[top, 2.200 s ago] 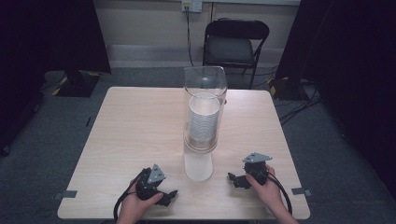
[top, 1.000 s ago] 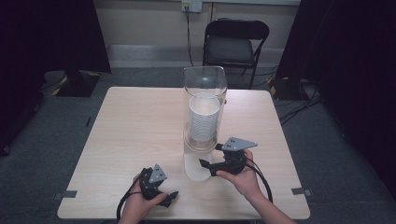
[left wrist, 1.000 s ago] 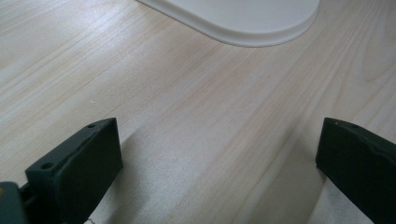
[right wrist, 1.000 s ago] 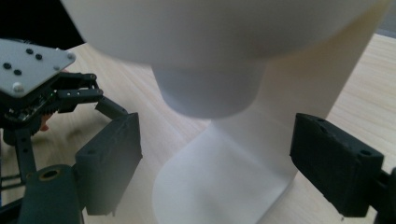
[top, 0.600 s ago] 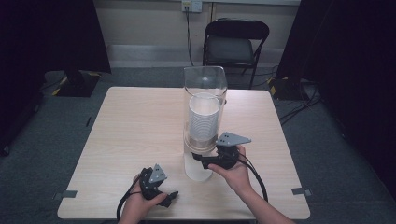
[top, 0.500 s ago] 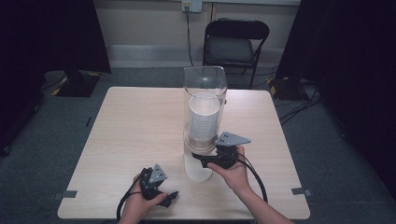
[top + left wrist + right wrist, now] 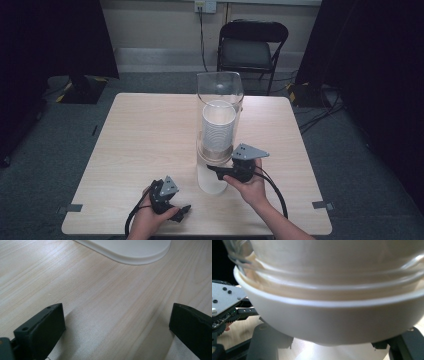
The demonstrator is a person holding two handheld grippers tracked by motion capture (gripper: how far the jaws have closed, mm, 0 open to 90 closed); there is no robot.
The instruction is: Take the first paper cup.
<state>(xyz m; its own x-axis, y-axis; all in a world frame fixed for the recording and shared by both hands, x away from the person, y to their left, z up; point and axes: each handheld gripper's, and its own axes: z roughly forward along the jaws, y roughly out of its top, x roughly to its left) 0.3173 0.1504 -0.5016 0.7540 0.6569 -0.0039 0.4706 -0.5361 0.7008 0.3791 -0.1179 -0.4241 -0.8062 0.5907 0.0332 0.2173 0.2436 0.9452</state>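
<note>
Near the table's [image 7: 125, 130] front edge, the left gripper [image 7: 117, 322] rested idle, jaws wide apart. Right of it, near the front centre, the right gripper's [image 7: 216, 170] jaws stood apart around the lowest bowl [image 7: 332, 317] under the clear dispenser [image 7: 219, 100]; I judged nothing pulled free yet.

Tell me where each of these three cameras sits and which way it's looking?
High view: above the person's side, looking forward and down on the table, dispenser, both hands and grippers.
Left gripper view: rides the left gripper, facing the tabletop between its open jaws.
Right gripper view: rides the right gripper, close under the dispenser's bottom bowl.
Shared: the right gripper view also catches the left gripper.
</note>
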